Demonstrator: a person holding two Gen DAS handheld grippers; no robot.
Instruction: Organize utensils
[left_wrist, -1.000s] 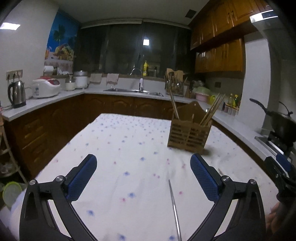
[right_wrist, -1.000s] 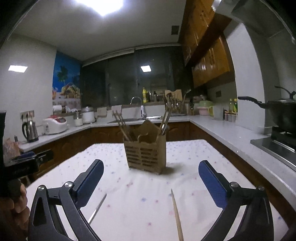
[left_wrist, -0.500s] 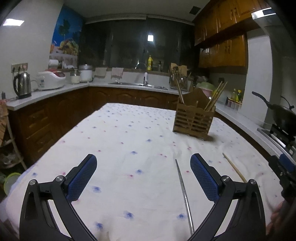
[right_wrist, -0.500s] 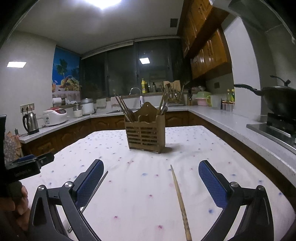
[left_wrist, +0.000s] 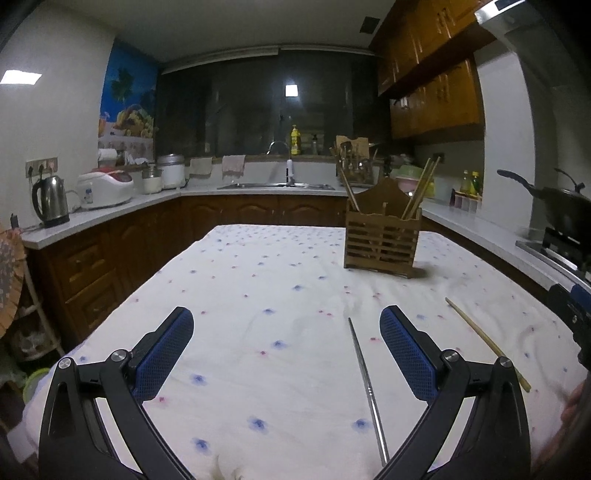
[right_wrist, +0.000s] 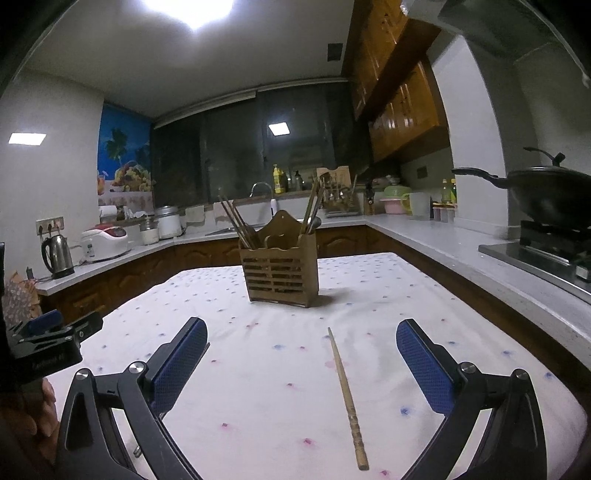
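A slatted wooden utensil holder (left_wrist: 382, 236) (right_wrist: 279, 269) stands upright at the far middle of the table with several chopsticks in both compartments. A thin metal chopstick (left_wrist: 367, 384) lies on the cloth between my left gripper's fingers, nearer the right one. A wooden chopstick (right_wrist: 347, 395) (left_wrist: 484, 341) lies between my right gripper's fingers. My left gripper (left_wrist: 286, 338) is open and empty above the table's near edge. My right gripper (right_wrist: 301, 349) is open and empty too. The left gripper's tip (right_wrist: 55, 332) shows at the left of the right wrist view.
The table carries a white cloth with small blue and pink flowers (left_wrist: 258, 295). Brown cabinets and a pale counter ring the room, with a kettle (left_wrist: 51, 201), a rice cooker (left_wrist: 105, 188), a sink (left_wrist: 277, 184) and a black wok (right_wrist: 546, 195) on the stove at right.
Both grippers have pulled back and risen, so both chopsticks and more cloth show. Both grippers stay open; the chopsticks have not moved.
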